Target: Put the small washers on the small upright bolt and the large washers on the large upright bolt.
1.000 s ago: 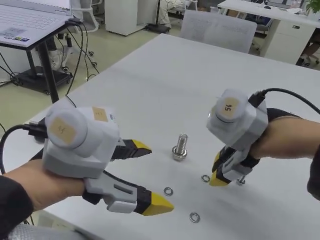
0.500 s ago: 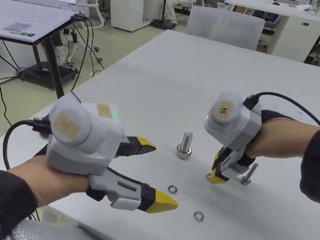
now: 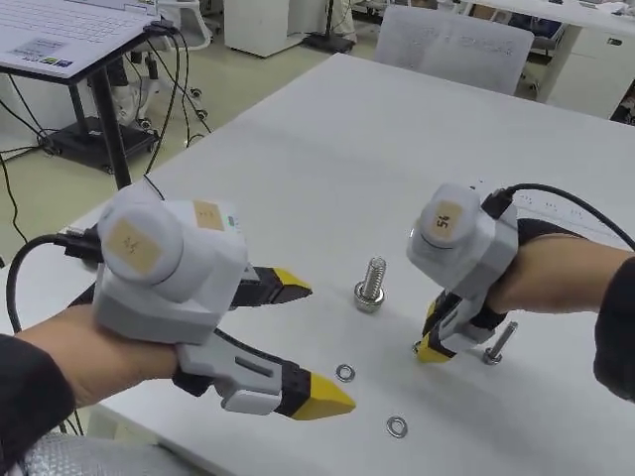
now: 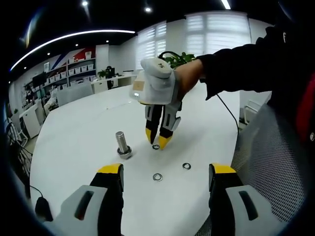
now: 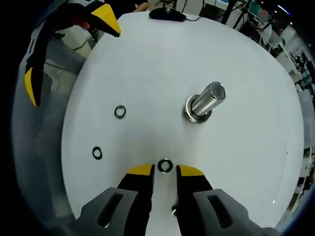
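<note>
The large bolt (image 3: 370,284) stands upright on its head mid-table, also in the left gripper view (image 4: 122,144) and the right gripper view (image 5: 204,103). My right gripper (image 3: 435,348) points down at the table, narrowly open, with a small washer (image 5: 165,165) lying between its tips (image 5: 165,170). The small bolt (image 3: 497,342) stands just right of it, leaning in the picture. Two more washers (image 3: 345,373) (image 3: 397,426) lie nearer the front edge. My left gripper (image 3: 308,340) hovers wide open left of the large bolt, holding nothing (image 4: 166,169).
The white table (image 3: 327,159) has a free stretch behind the bolts. Its front edge runs close below the washers. A cable (image 3: 556,193) trails from the right gripper. A chair (image 3: 451,45) and a laptop stand (image 3: 69,40) sit beyond the table.
The head camera has shifted. My right gripper has sunk slightly onto the washer beside the small bolt. The left gripper has held its place, open.
</note>
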Available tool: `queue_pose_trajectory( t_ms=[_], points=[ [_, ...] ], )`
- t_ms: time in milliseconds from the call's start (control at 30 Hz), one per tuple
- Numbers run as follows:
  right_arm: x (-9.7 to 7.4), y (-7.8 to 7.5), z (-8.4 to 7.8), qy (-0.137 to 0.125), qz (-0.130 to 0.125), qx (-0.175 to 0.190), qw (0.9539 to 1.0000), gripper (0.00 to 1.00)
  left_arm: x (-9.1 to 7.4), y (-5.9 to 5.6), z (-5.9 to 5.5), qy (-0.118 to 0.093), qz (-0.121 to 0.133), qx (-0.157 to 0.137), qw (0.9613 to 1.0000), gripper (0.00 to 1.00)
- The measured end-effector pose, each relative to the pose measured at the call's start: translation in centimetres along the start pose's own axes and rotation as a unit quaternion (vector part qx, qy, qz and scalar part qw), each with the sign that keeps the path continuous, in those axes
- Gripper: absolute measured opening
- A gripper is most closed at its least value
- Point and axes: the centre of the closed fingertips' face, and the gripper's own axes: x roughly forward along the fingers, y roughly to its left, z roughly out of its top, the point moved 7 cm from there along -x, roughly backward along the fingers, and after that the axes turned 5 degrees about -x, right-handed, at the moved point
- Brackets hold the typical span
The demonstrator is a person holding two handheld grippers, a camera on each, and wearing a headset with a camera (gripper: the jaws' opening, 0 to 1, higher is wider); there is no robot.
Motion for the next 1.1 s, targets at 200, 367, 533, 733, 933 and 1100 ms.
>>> queue_pose_trajectory(
  t_ms=[200,367,533,733,933,1100],
  points=[
    [0.09,0.07,-0.12,0.000,0.005,0.003,1.0000,0.19,0.04,0.03,0.01,0.000,0.002,-0.001,1.0000,0.70],
    [0.11,0.04,-0.21,-0.002,0.012,0.012,0.9999,0.18,0.11,0.01,-0.04,0.003,0.001,-0.001,1.0000,0.70],
    [0.13,0.05,-0.24,-0.003,0.012,0.009,0.9999,0.18,0.14,0.05,-0.06,0.005,0.002,-0.001,1.0000,0.69],
    [0.18,0.27,-0.10,-0.003,0.010,0.000,0.9999,0.15,0.12,0.15,-0.04,0.003,0.003,-0.002,1.0000,0.69],
    [0.21,0.23,-0.02,-0.002,0.011,0.005,0.9999,0.14,0.02,0.17,-0.02,0.002,0.004,-0.002,1.0000,0.69],
    [0.24,0.21,0.06,0.000,0.013,0.007,0.9999,0.13,-0.02,0.17,-0.05,0.001,0.004,-0.003,1.0000,0.69]
  ],
)
